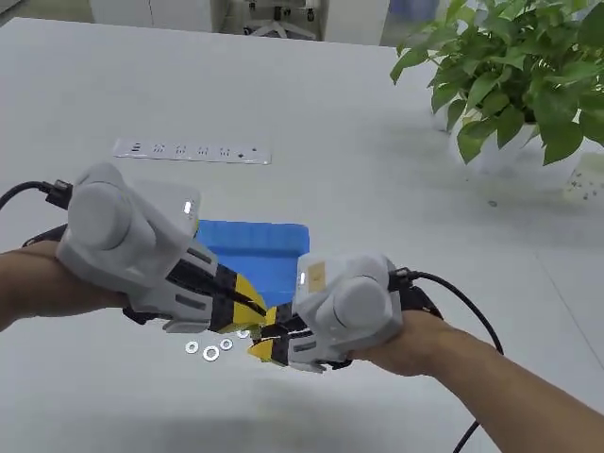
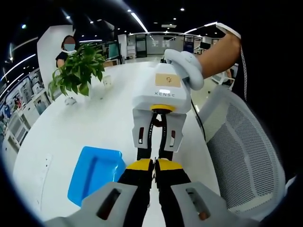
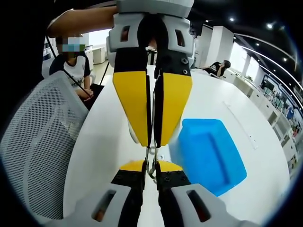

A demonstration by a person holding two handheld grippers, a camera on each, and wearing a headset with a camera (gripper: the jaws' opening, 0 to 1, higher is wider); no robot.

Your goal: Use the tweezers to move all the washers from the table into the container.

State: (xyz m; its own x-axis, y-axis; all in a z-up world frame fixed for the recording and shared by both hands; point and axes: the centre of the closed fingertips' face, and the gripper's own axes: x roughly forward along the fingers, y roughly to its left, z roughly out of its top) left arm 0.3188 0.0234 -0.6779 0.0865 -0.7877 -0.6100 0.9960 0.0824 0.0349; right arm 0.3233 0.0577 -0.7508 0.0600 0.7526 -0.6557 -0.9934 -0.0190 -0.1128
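White table [image 1: 377,160] holds a few washers [image 1: 211,353] lying loose in front of the blue container [image 1: 255,247]. Above them, thin tweezers [image 3: 151,163] are pinched between the facing left gripper [image 1: 257,307] and right gripper [image 1: 264,334], both sets of jaws pressed together. Farther back sit a power strip [image 1: 192,151] and a plant [image 1: 514,75].

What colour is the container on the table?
Blue container, clearest in the right gripper view.
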